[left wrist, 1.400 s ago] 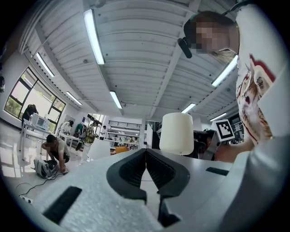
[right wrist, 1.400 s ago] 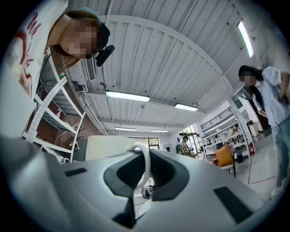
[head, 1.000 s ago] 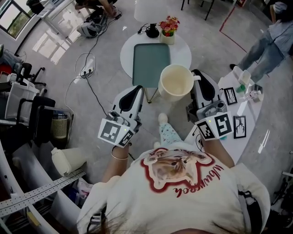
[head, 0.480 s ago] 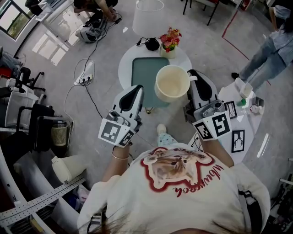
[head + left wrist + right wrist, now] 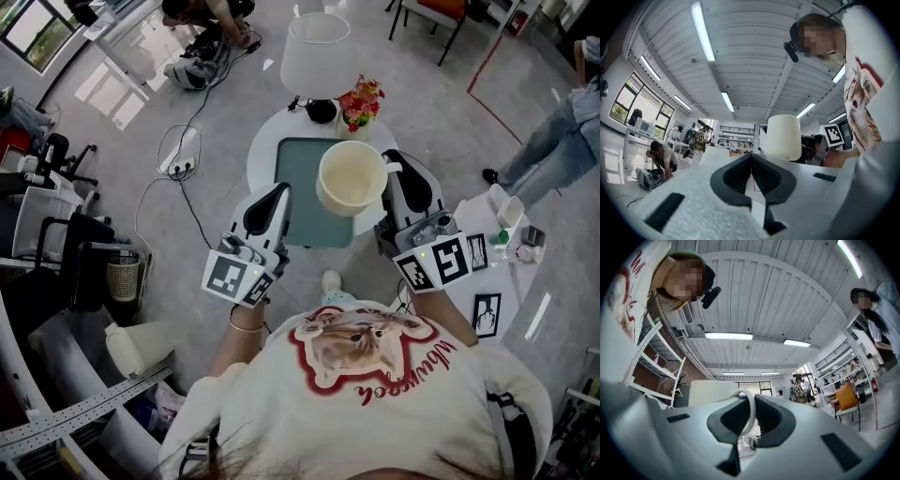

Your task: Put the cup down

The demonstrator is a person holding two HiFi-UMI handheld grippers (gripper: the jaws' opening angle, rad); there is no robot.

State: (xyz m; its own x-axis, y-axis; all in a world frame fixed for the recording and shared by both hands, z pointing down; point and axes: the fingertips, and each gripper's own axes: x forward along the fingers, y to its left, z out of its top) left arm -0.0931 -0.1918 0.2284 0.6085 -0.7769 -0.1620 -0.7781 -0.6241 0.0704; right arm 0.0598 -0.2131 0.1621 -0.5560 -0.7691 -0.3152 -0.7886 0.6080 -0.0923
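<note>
head view, right gripper (image 5: 396,167) clamping cup (image 5: 350,178) handle over tray (image 5: 298,169), left gripper (image 5: 280,190) closed empty, flowers (image 5: 361,97) beyond

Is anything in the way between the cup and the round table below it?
Nothing visible is. The right gripper holds the cup by its handle above the green tray on the round table. The flowers stand at the far edge, off to the side.
</note>
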